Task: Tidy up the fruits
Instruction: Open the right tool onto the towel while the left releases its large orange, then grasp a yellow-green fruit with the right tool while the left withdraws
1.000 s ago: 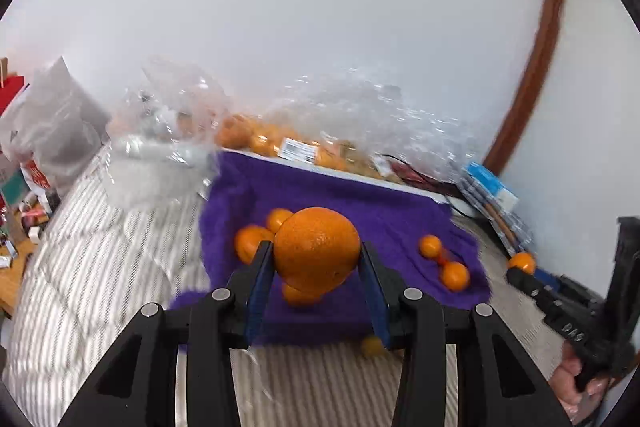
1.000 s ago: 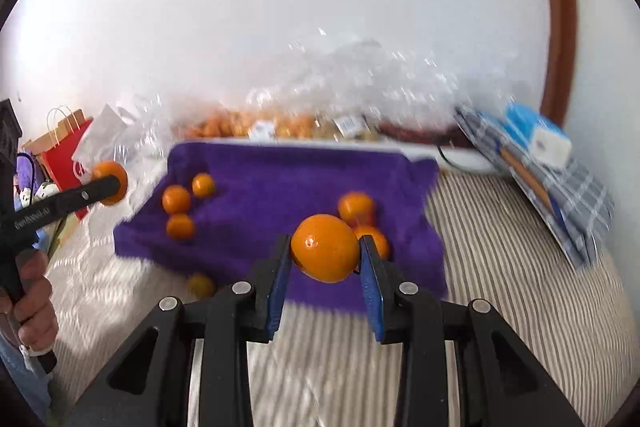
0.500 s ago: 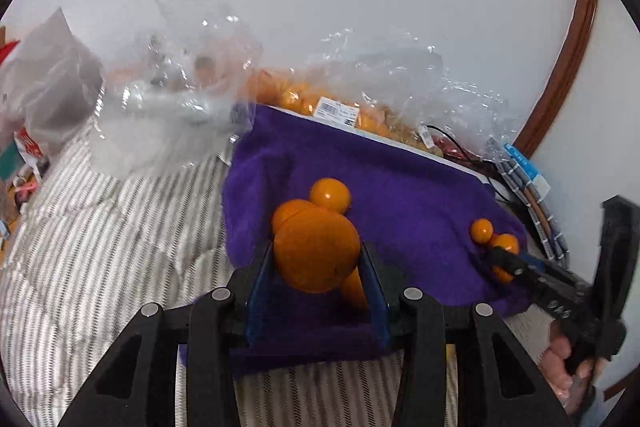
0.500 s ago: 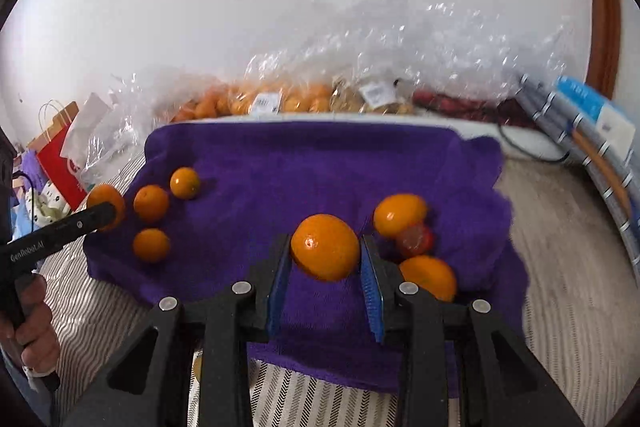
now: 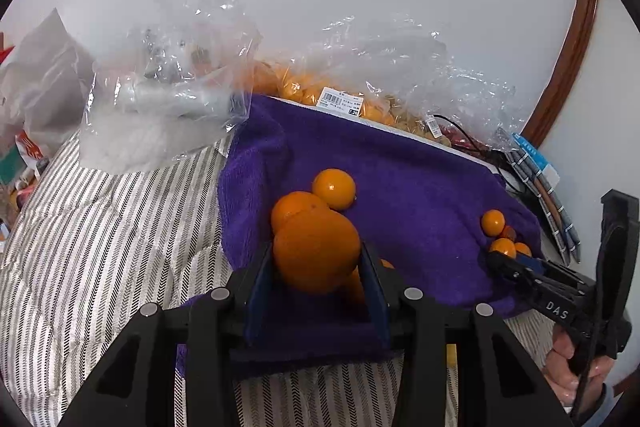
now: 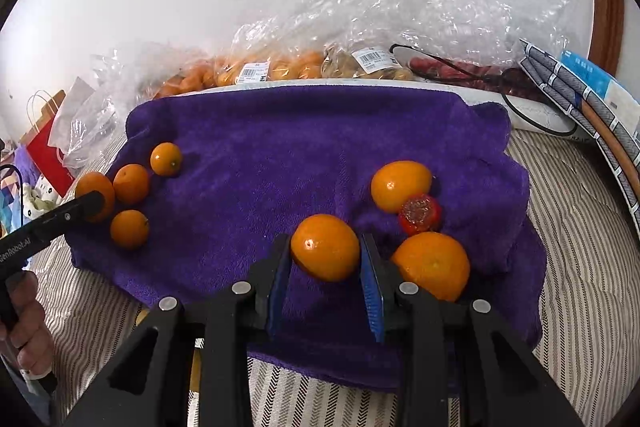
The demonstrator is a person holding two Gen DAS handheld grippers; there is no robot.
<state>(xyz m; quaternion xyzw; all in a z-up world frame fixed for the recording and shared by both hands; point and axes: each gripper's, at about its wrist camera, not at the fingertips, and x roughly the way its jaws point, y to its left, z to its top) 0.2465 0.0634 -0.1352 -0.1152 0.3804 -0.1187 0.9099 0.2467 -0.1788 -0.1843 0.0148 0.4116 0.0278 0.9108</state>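
Observation:
A purple towel [image 6: 280,147] lies on the striped bed. My left gripper [image 5: 316,267] is shut on a large orange [image 5: 316,251], low over the towel's left part beside three oranges [image 6: 132,183]. My right gripper [image 6: 326,267] is shut on an orange [image 6: 325,247], low over the towel's right part next to two oranges [image 6: 430,265] and a small red fruit [image 6: 420,214]. Each gripper shows at the edge of the other's view: the right one [image 5: 504,261], the left one [image 6: 94,201].
Clear plastic bags of oranges and other fruit [image 6: 280,67] lie along the wall behind the towel. A crumpled clear bag [image 5: 160,107] lies on the left. Folded checked cloth and a blue box [image 6: 580,91] are on the right. A red paper bag [image 6: 44,147] stands far left.
Both grippers have moved forward and down over the towel, each still holding its orange. The fruit on the towel now sits closer in both views.

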